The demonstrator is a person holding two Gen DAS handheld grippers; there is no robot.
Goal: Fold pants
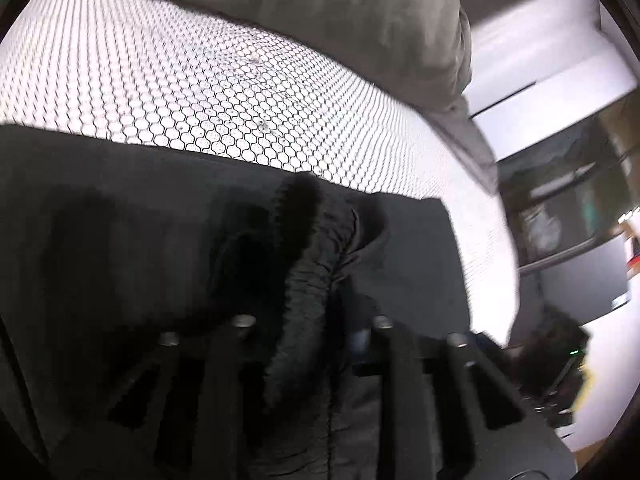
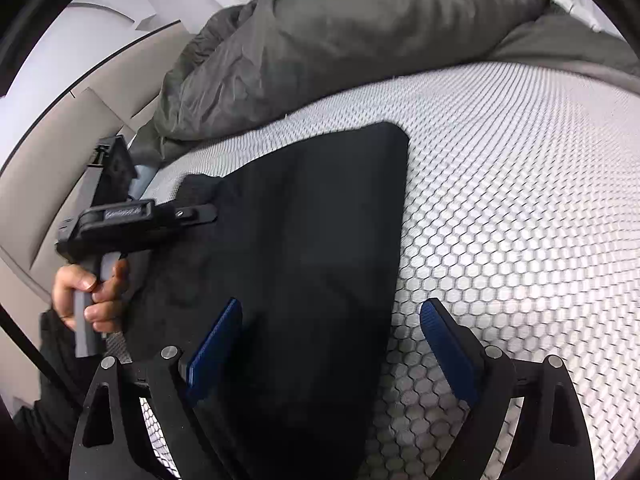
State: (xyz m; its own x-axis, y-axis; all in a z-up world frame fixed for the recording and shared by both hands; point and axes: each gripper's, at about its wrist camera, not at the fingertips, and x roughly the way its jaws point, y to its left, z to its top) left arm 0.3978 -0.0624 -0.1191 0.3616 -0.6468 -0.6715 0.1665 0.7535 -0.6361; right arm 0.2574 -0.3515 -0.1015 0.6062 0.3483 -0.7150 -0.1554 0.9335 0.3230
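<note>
Black pants (image 2: 312,240) lie folded into a flat panel on the honeycomb-patterned mattress (image 2: 520,200). In the left wrist view the gathered elastic waistband (image 1: 316,240) bunches up between the fingers of my left gripper (image 1: 316,304), which is shut on it. The right wrist view shows that left gripper (image 2: 200,213) at the pants' left edge, held by a hand (image 2: 92,292). My right gripper (image 2: 332,344) hovers open over the near end of the pants. Its left blue pad (image 2: 216,344) is above the cloth and its right pad (image 2: 448,344) is above bare mattress.
A rumpled grey duvet (image 2: 340,40) is piled along the far side of the mattress, also seen as the duvet (image 1: 340,12) in the left view. A beige bed frame (image 2: 60,140) curves along the left. Dark furniture (image 1: 560,200) stands beyond the mattress edge.
</note>
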